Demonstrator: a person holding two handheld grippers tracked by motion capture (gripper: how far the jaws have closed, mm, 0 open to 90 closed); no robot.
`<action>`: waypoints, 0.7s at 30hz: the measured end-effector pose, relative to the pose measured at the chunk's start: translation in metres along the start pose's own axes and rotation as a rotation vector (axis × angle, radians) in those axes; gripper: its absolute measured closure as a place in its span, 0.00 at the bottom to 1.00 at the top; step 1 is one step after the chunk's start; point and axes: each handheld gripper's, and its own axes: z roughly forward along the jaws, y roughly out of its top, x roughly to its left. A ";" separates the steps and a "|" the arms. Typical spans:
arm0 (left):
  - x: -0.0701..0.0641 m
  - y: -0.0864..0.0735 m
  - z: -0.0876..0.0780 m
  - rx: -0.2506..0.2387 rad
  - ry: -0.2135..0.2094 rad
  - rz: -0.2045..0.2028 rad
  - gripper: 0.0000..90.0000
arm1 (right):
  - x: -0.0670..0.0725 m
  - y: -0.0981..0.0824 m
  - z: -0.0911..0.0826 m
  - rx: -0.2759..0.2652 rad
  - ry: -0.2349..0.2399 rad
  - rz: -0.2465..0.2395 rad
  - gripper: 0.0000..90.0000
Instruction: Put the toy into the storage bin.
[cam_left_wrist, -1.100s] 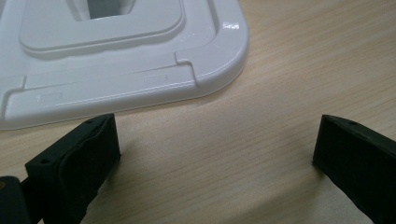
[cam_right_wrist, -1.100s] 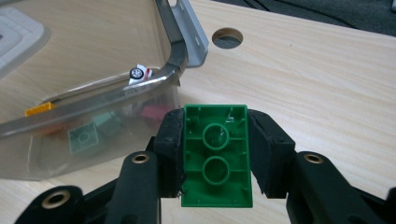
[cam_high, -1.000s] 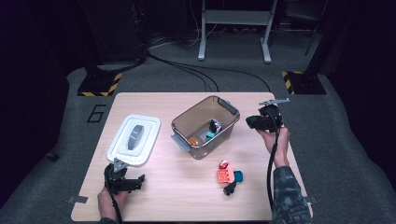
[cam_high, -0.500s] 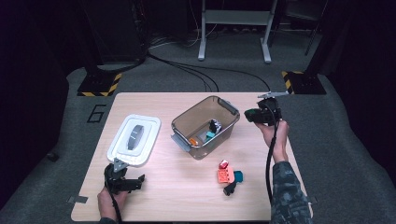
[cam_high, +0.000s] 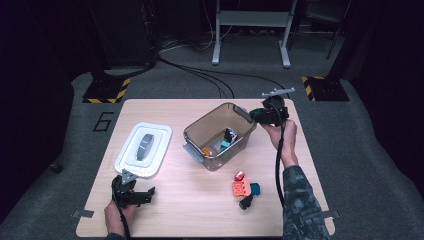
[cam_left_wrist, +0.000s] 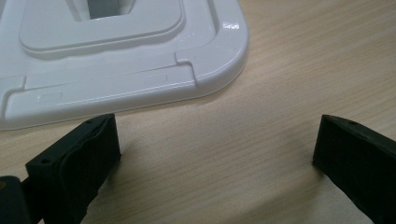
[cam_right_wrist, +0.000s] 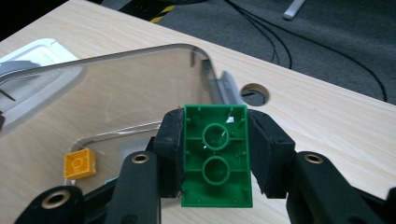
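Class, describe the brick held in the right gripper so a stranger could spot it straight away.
Find the clear plastic bin in the middle of the wooden table. At its far right corner the right gripper hovers, fingers clamped on a green brick. It is the one green piece, held in the air with its hollow underside showing.

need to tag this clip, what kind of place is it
Probably a lab or studio set up for recording: a lone wooden table on grey carpet, dark surroundings, hazard-striped stand bases, cables across the floor.
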 end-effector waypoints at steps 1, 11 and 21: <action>0.000 0.000 0.000 -0.001 0.001 -0.003 0.00 | 0.004 0.001 0.004 0.012 0.012 0.006 0.66; -0.001 0.000 0.000 -0.002 -0.001 -0.007 0.00 | 0.033 0.003 0.032 0.052 0.074 -0.029 0.66; -0.001 0.000 0.000 -0.002 -0.001 -0.007 0.00 | 0.039 -0.009 0.048 0.090 0.100 -0.023 0.65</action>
